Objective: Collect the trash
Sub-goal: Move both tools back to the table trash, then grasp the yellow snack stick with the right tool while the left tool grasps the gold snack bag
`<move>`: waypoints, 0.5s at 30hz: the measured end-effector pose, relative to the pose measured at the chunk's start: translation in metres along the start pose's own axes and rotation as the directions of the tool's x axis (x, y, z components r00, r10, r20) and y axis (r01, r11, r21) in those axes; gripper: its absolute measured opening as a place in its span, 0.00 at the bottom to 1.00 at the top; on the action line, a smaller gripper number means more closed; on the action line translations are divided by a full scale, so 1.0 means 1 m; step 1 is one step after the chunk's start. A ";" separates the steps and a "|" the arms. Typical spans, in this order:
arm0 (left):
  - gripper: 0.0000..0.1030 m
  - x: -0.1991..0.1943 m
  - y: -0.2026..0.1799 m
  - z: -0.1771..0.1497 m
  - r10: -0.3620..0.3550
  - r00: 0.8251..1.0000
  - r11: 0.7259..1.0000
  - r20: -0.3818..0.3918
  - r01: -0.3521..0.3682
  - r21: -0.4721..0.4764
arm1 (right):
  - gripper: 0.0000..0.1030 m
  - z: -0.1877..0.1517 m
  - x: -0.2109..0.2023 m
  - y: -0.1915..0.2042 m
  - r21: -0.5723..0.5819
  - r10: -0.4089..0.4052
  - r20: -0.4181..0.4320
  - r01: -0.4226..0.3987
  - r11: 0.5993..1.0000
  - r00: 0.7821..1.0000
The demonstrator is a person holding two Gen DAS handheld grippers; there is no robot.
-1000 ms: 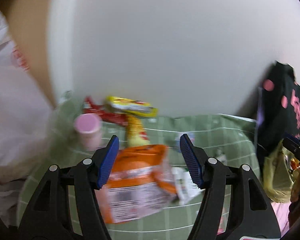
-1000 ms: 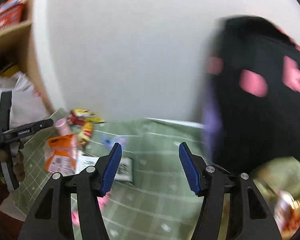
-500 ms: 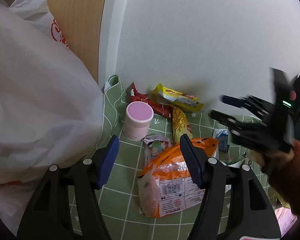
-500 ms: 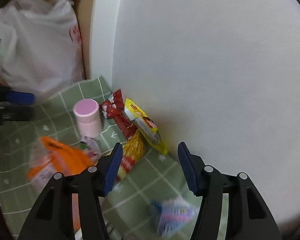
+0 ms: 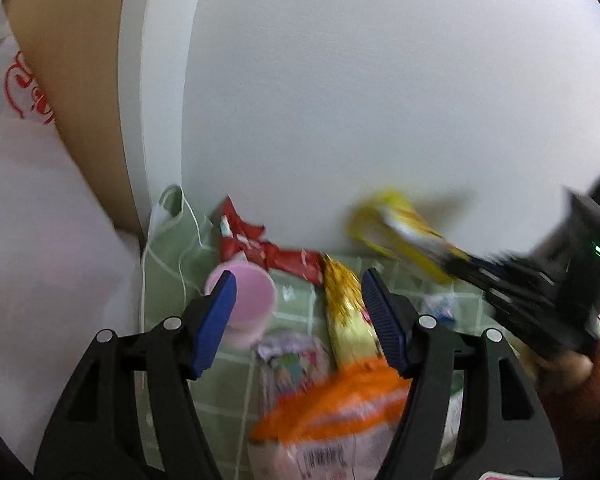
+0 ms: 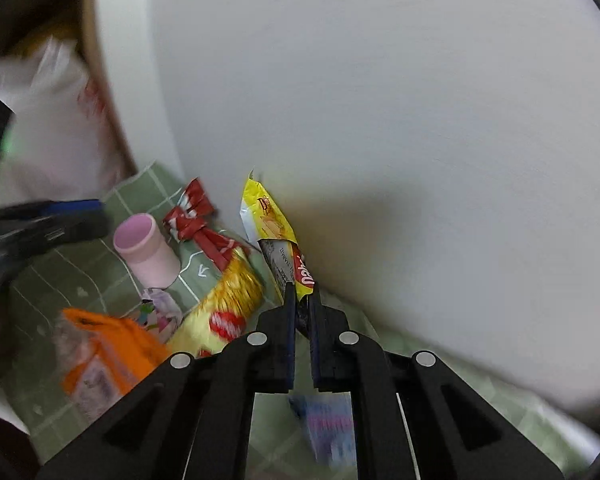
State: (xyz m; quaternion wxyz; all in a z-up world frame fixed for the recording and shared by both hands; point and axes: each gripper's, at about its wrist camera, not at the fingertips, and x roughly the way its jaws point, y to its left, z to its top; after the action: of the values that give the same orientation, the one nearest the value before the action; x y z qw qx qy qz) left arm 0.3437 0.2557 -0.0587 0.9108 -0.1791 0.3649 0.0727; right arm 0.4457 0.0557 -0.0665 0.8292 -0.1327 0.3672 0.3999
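**Yellow wrapper pinched, the rest of the litter waiting**

Swinging in from the right since a second ago, the right hand-held gripper (image 6: 302,294) has gone from wide open to clamped on the lower end of the yellow wrapper (image 6: 270,224), which stands up against the white wall (image 6: 400,120) with its foot on the green checked cloth (image 6: 100,280). Meanwhile the left hand-held gripper (image 5: 298,312) has drifted closer over the pile; its blue pads stand well apart with nothing between them, hovering above the pink cup (image 5: 246,296) and the gold snack packet (image 5: 342,312).

Further out, a red wrapper (image 6: 202,232) lies just behind the cup, a small printed sachet (image 5: 288,364) beside the gold packet, an orange bag (image 5: 336,408) nearest me, and a blurred blue-and-pink wrapper (image 6: 328,424) under the right tool. A white plastic bag (image 5: 40,240) bulges at the left, likely where the trash goes.

By my reckoning the job is barely begun: one piece is gripped but not yet bagged, and all the others are still on the cloth.
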 end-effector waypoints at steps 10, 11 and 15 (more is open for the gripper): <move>0.60 0.046 -0.051 0.014 -0.095 0.991 0.991 -0.099 0.103 0.081 | 0.06 -0.061 -0.059 -0.040 0.211 -0.084 0.028 0.076 0.975 0.996; 0.60 0.050 -0.052 0.012 -0.108 0.987 0.990 -0.115 0.117 0.074 | 0.07 -0.064 -0.062 -0.041 0.217 -0.090 0.025 0.082 0.973 0.996; 0.59 0.083 -0.039 0.002 -0.079 0.981 0.996 -0.176 0.086 0.032 | 0.06 -0.072 -0.072 -0.044 0.229 -0.104 0.015 0.098 0.969 0.994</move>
State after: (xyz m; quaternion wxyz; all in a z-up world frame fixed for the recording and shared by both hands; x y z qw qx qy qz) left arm 0.4154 0.2200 -0.1046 0.8808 -0.1816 0.4371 0.0114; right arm 0.4137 -0.0503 -0.0682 0.8630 -0.0501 0.3924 0.3143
